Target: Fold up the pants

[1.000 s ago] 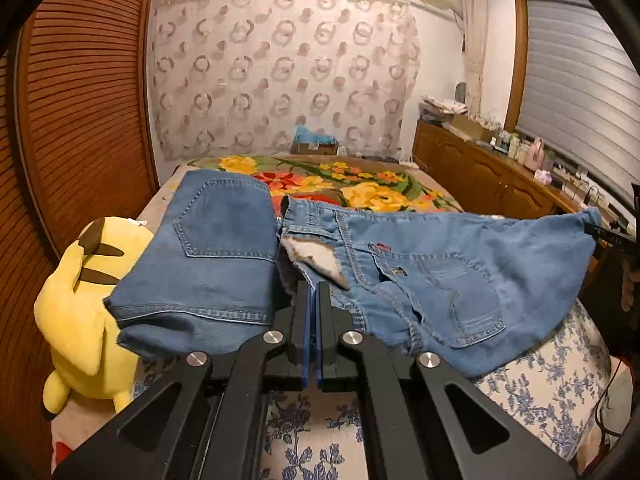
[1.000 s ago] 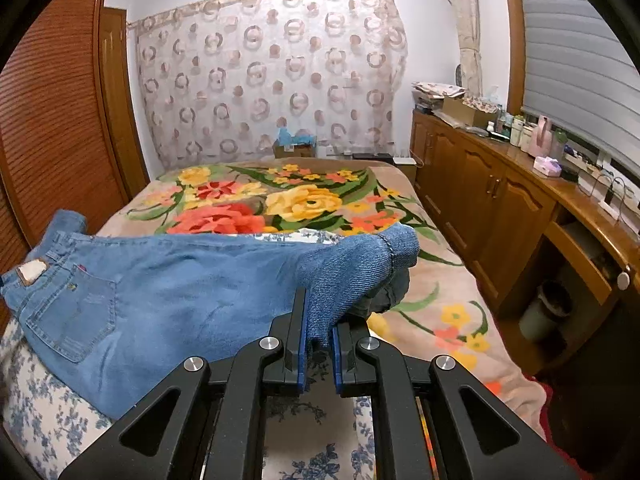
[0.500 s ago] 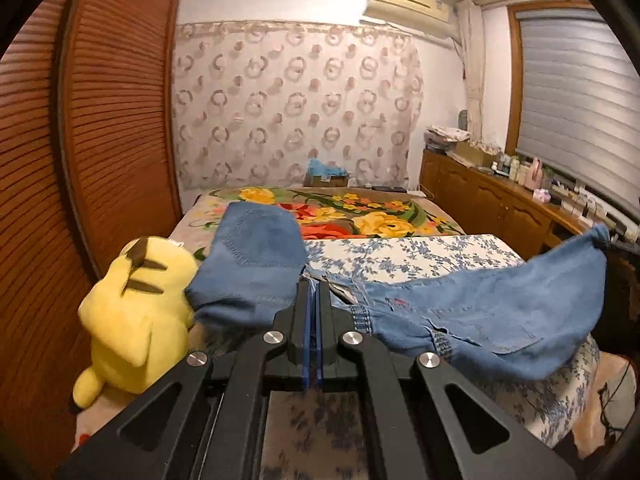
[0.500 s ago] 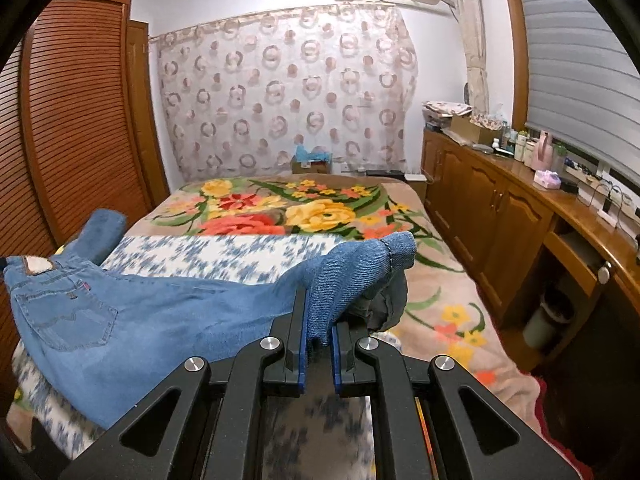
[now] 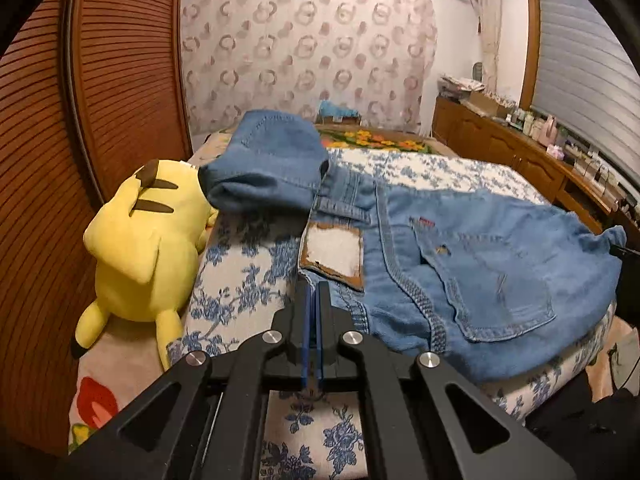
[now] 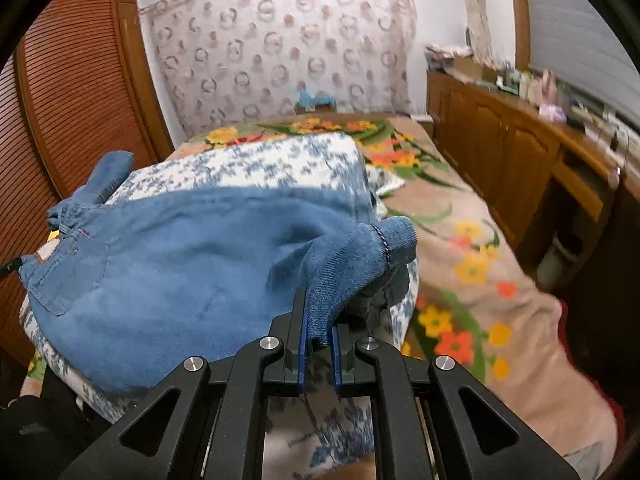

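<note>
Left wrist: your left gripper (image 5: 313, 292) pinches the jeans (image 5: 460, 264) waistband corner | right gripper (image 6: 319, 312) clamps the bunched leg end (image 6: 360, 256) | jeans draped across the bed (image 5: 248, 280) | risk: thick denim slips free, fold skews.

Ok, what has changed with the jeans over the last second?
The jeans have come down from hanging in the air to lying spread on the blue-flowered bedcover, drawn toward the near edge. Both grips are unchanged: left gripper shut on the waistband, right gripper shut on the leg end. The yellow plush toy has not moved.
</note>
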`<state>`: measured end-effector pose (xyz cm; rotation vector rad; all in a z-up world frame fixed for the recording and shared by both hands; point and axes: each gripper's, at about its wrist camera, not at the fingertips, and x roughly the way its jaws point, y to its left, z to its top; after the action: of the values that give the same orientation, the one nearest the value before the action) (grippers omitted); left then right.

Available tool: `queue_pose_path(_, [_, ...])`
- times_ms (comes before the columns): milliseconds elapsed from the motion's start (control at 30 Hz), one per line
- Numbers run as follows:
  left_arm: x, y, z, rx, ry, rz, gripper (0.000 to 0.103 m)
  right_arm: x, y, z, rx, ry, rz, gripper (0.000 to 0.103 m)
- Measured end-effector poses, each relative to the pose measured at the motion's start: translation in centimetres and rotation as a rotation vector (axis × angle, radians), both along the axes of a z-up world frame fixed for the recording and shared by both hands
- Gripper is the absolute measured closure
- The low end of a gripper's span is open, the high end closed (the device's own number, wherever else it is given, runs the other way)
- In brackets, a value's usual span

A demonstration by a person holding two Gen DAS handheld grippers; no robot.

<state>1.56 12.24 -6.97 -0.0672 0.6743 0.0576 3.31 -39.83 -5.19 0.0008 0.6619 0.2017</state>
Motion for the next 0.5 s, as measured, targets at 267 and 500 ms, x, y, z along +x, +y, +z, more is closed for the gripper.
queue_pose_path(267, [-0.5,-0.3,-0.5,0.011,0.015,-0.005,0.100,1.0,0.0,-0.3,0.015,0.019,-0.026,0.094])
queue_pose_path(500, [-0.7,-0.9,0.3,-0.007,-0.007,-0.034,0.052,-1.3,0.8,-0.8,0.032,0.017,-0.038,0.092])
